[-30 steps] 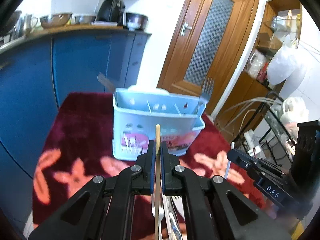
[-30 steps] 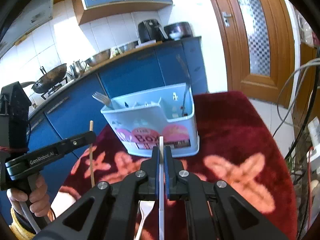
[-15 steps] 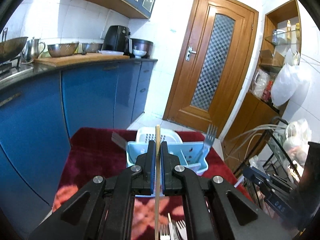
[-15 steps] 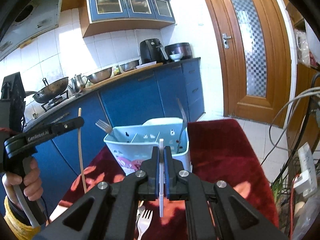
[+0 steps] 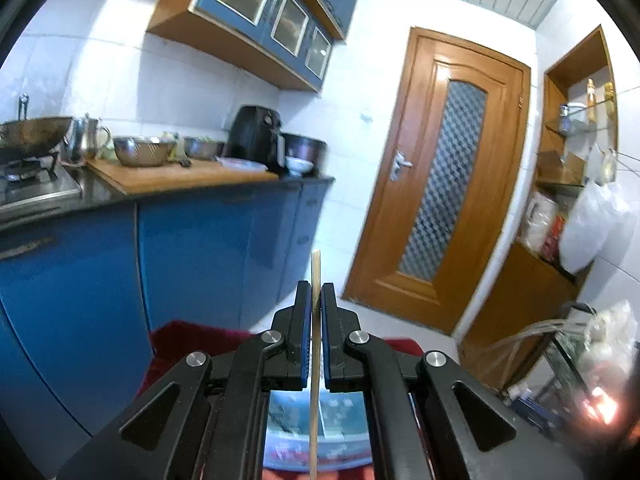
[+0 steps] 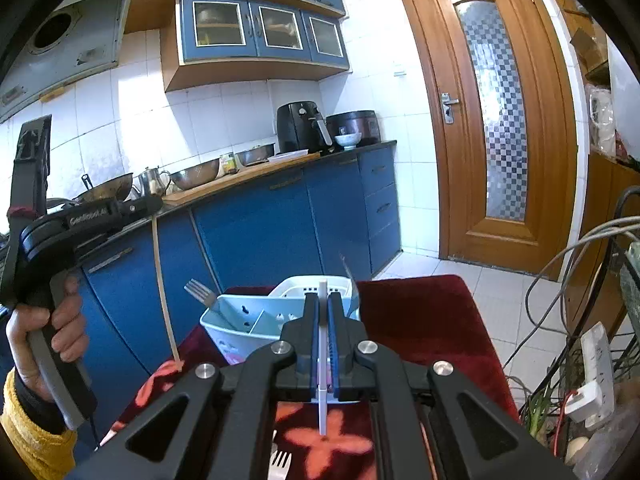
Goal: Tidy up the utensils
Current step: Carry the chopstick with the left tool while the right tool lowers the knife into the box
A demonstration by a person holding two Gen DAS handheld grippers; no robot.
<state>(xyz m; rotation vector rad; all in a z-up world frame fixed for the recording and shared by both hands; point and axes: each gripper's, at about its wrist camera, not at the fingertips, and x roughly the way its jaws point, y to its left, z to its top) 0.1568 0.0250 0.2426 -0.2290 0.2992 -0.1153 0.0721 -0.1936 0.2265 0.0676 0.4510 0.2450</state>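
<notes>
Blue kitchen cabinets [image 6: 280,224] run along the far wall under a wooden worktop [image 6: 240,178], and nearer lies a dark red floral cloth [image 6: 424,320] covering the table. On that cloth stands a pale blue plastic utensil caddy [image 6: 240,324] with dividers; a metal fork [image 6: 200,291] leans out of its left end and a metal handle [image 6: 347,270] rises from its right end. The left gripper [image 5: 316,300], seen from the side in the right wrist view [image 6: 150,206], is clamped on a long thin wooden chopstick [image 5: 315,380] that hangs upright [image 6: 164,288], its lower tip near the cloth just left of the caddy. In the left wrist view the caddy [image 5: 344,432] shows blurred below the closed fingers. The right gripper [image 6: 323,312] is pinched tight on a short white plastic stick [image 6: 322,400], held upright on the near side of the caddy. A white fork [image 6: 280,460] lies on the cloth at the near edge, partly hidden.
</notes>
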